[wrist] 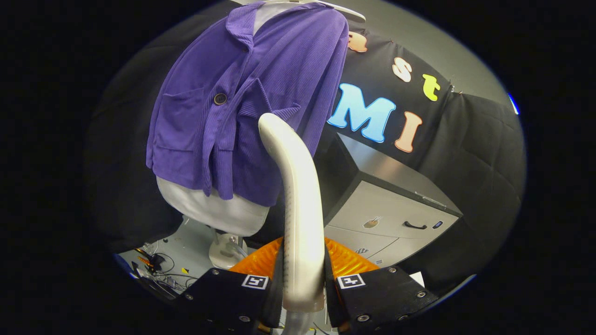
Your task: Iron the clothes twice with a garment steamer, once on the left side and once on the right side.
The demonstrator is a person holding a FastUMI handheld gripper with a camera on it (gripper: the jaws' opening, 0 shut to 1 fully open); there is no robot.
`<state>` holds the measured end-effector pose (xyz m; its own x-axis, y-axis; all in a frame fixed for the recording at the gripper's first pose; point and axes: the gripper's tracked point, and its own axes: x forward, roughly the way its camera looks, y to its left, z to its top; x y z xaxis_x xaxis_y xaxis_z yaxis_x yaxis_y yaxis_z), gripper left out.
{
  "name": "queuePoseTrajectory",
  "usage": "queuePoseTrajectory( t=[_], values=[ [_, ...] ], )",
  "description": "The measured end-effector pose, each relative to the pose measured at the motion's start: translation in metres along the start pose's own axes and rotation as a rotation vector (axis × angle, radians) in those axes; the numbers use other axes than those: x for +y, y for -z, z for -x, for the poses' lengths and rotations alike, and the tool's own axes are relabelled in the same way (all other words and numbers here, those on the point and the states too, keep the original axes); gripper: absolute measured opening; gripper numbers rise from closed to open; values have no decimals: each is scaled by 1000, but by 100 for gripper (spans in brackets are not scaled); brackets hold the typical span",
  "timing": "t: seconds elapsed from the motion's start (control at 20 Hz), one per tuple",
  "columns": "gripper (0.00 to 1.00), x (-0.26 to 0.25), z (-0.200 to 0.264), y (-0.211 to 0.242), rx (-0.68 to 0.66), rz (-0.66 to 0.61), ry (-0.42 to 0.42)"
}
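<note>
hand-held gripper point(303, 284): both fingers press on the steamer handle, one on each side, pinching it low down
steamer point(298, 204): pale, curved handle rising from between the fingers and bending at its top toward the jacket; its upper end meets the cloth at the lower edge of a chest pocket flap
jacket point(247, 97): purple ribbed cloth, collar up, one dark button point(220, 98) on the front placket, patch pockets on both sides; it hangs just beyond the fingers
mannequin point(219, 209): white torso form wearing the jacket, its bare lower part showing under the hem, on a pale stand
cabinet point(396, 214): grey, dark top, beside the mannequin; a drawer with a dark handle point(415, 226)
markers point(255, 281): black-and-white square tags, one on each finger mount; no words on them
writing: no brand or label can be read on the steamer, jacket or cabinet
floor point(186, 253): pale, with loose cables point(158, 270) near the stand
</note>
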<state>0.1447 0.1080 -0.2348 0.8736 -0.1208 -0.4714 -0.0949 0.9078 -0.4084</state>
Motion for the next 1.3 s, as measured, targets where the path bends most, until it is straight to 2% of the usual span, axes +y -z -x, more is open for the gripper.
queuePoseTrajectory(
  t=[0.2, 0.4, 0.75, 1.0, 1.15, 1.3],
  values=[
    [39, -1, -8, 22, 35, 18, -65],
    [40, 2, -12, 45, 83, 18, -169],
    [39, 61, 32, 114, 226, -22, -344],
    [38, 76, 58, 121, 295, -59, -361],
    [38, 85, 67, 101, 283, -85, -350],
    [38, 95, 77, 61, 225, -150, -328]
  ],
)
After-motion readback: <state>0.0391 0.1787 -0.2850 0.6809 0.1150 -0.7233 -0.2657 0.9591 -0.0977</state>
